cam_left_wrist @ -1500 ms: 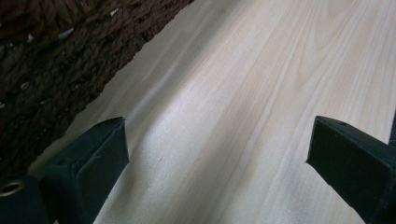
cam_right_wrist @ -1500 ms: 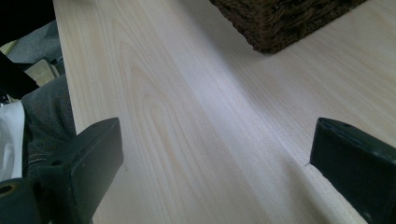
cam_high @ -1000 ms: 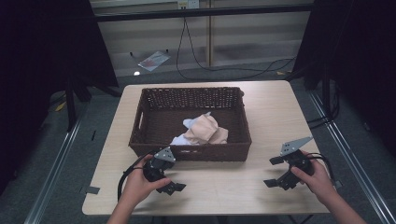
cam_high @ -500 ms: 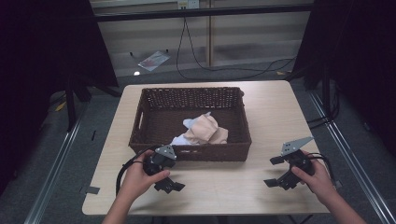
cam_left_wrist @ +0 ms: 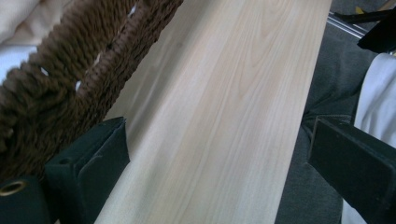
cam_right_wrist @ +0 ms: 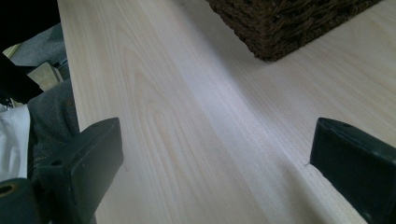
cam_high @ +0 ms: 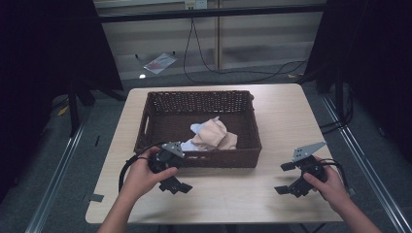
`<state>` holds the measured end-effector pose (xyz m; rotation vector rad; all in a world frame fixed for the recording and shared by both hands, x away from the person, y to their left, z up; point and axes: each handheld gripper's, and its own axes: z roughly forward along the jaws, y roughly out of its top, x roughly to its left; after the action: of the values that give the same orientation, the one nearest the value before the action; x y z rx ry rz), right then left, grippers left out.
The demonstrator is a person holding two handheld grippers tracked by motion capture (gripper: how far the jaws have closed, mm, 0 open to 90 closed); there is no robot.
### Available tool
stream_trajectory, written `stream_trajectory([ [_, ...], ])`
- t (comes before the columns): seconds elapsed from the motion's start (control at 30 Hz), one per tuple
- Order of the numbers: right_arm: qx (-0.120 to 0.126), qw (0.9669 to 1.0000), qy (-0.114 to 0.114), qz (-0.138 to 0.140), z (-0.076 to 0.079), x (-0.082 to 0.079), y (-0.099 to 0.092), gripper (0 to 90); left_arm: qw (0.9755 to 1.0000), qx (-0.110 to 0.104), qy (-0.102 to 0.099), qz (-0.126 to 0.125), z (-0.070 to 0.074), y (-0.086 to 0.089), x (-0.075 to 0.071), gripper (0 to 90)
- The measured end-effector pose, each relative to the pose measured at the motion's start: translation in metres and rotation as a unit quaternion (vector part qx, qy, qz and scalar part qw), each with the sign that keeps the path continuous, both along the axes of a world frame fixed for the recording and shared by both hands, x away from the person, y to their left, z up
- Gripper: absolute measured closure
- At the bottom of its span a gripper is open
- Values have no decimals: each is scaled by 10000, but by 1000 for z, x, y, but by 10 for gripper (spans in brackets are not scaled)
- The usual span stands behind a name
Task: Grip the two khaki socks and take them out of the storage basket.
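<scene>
We hold the left gripper wide apart, empty, at the basket's front left corner; the right gripper gapes near the table's front right. The cloths lie inside, so our jaw may snag the woven rim.

Table: pale wood, smooth, matt, fine grain. Basket: dark brown woven wicker, rough. Cloth inside: soft beige fabric, crumpled, matt. Left gripper, right gripper: black matt plastic, grey metal plate on top.
</scene>
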<state>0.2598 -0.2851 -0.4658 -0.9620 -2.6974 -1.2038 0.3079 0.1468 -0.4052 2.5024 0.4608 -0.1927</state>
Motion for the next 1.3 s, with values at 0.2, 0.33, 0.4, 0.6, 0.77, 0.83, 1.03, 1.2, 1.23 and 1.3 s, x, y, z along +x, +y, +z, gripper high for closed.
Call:
stream_trajectory([
  [0.2, -13, 10000, 21, 14, -1, 0, 1, 19, 9998, 105, 155, -57, 11, -5, 6, 51],
  [0.33, -10, 10000, 4, 16, 0, 0, 0, 19, 9998, 65, 180, -85, 22, -8, 10, 51],
  [0.4, -11, 10000, 10, 19, -1, 0, 1, 19, 9998, 27, 203, -60, 27, -10, 13, 52],
  [0.6, -5, 10000, 12, 12, -1, 0, 1, 19, 9998, -11, 218, 22, 41, -15, 23, 53],
  [0.77, -21, 10000, 18, 37, -1, 0, 1, 19, 9995, -72, 231, 180, 49, -22, 33, 53],
  [0.83, -20, 10000, 1, 42, -1, 0, 1, 19, 9997, -29, 216, 140, 52, -24, 38, 53],
  [1.03, -32, 10000, 24, 42, -1, 0, 2, 19, 9993, -25, 270, 250, 56, -33, 52, 53],
  [1.2, -16, 10000, 8, 46, -1, 0, 1, 19, 9989, 16, 319, 355, 55, -38, 66, 53],
  [1.23, -20, 10000, 6, 48, -1, 0, 1, 19, 9986, 14, 313, 419, 55, -40, 69, 53],
  [1.3, -22, 10000, 16, 46, -1, 0, 1, 19, 9983, -9, 345, 463, 54, -42, 73, 53],
])
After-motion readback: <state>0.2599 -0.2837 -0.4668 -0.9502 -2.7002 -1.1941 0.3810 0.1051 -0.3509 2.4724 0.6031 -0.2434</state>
